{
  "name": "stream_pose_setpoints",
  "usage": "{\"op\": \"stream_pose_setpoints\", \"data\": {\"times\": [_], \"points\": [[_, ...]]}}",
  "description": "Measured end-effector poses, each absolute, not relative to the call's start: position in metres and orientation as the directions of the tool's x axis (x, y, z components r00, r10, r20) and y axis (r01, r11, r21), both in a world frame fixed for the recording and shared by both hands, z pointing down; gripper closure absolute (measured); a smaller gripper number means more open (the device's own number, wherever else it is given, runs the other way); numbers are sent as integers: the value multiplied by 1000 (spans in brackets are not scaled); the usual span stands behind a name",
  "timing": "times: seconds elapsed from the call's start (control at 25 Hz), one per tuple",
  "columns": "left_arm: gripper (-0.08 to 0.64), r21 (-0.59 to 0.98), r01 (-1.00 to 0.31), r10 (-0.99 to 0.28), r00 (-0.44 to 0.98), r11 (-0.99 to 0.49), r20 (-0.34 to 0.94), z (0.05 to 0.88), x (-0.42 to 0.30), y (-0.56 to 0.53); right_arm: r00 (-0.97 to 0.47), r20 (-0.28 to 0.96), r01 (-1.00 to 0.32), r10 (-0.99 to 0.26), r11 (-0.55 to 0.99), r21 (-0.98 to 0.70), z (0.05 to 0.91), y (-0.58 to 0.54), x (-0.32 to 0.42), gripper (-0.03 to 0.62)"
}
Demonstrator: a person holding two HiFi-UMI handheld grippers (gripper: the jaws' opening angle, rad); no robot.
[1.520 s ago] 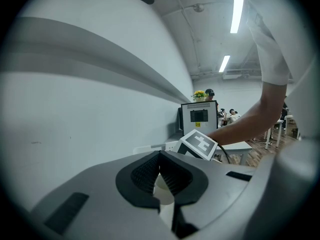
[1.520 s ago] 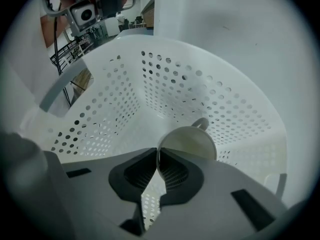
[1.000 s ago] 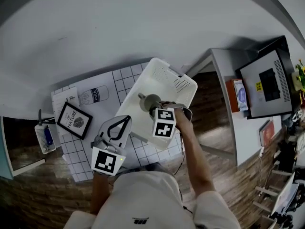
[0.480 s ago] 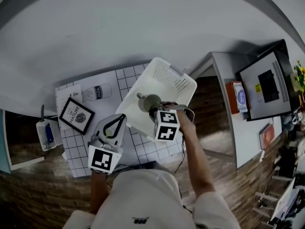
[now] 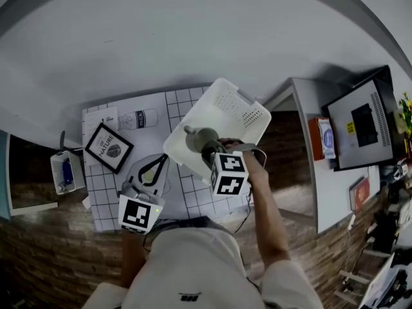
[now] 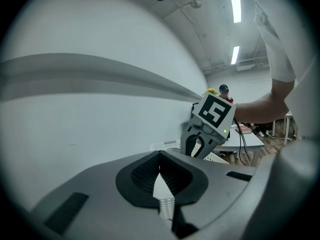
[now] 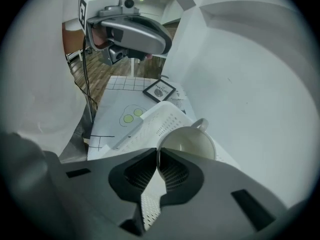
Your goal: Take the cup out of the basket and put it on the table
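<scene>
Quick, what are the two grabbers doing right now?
Left gripper: closed, holding nothing.
Right gripper: closed on the rim of the cup.

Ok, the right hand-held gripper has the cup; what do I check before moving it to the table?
1. Right hand-held gripper clamped on cup rim: ok.
2. Cup clear of basket wall: cannot tell; it hangs over the basket.
3. Bare gridded sheet beside basket: ok.
4. Left hand-held gripper shut, empty: ok.
5. Left hand-held gripper off that sheet: not ok, it hovers there.
</scene>
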State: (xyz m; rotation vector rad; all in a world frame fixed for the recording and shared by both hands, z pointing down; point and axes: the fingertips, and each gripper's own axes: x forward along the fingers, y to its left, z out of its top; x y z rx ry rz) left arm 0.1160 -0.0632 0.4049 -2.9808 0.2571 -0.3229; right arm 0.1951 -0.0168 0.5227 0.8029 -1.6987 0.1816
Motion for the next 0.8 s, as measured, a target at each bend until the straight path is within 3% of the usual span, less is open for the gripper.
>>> {"op": "stream_pose_setpoints", "data": {"times": [0.8], "points": [[555, -148, -283, -310, 927, -948, 211, 409, 55, -73, -147, 867, -467, -477, 806, 364, 476, -36, 131, 561]]}}
